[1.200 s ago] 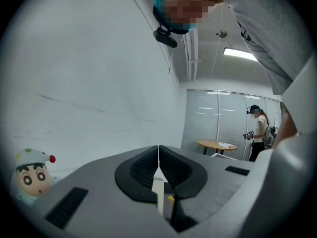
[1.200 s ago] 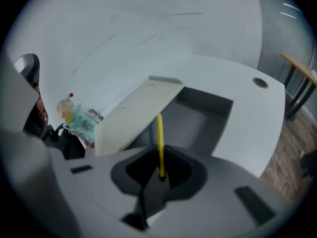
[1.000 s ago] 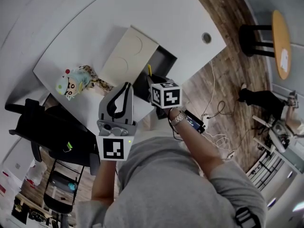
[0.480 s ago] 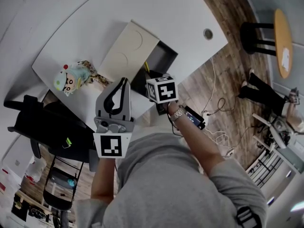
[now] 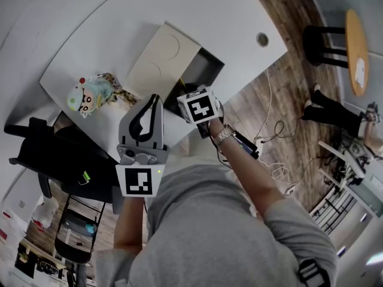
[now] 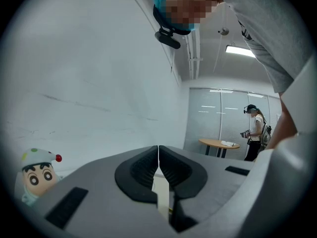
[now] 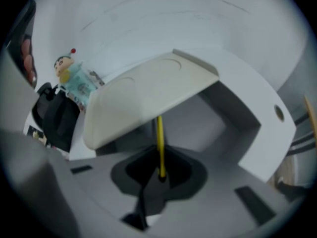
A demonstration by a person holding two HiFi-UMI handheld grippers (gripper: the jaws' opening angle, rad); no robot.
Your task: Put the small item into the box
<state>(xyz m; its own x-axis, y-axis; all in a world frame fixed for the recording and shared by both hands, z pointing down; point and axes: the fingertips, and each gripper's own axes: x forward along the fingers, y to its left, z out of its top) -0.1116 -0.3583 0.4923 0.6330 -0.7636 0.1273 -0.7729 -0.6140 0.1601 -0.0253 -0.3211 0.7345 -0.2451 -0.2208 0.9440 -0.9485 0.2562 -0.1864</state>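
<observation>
Tool on the right (image 7: pixel 159 176) is clamped on the near end of a thin yellow stick (image 7: pixel 160 138), whose far end points at the open grey box (image 7: pixel 233 110) just ahead, under its raised lid (image 7: pixel 148 95). Stick looks light, stiff and slippery, so this end grip should suit dropping it in. Left tool (image 6: pixel 158 157) is closed on nothing.

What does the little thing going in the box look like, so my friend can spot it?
On the white table sits a grey box with its cream lid raised. Right at its opening, the right gripper holds a stick in its jaws: skinny and bright yellow, unlike the chubby doll.
</observation>
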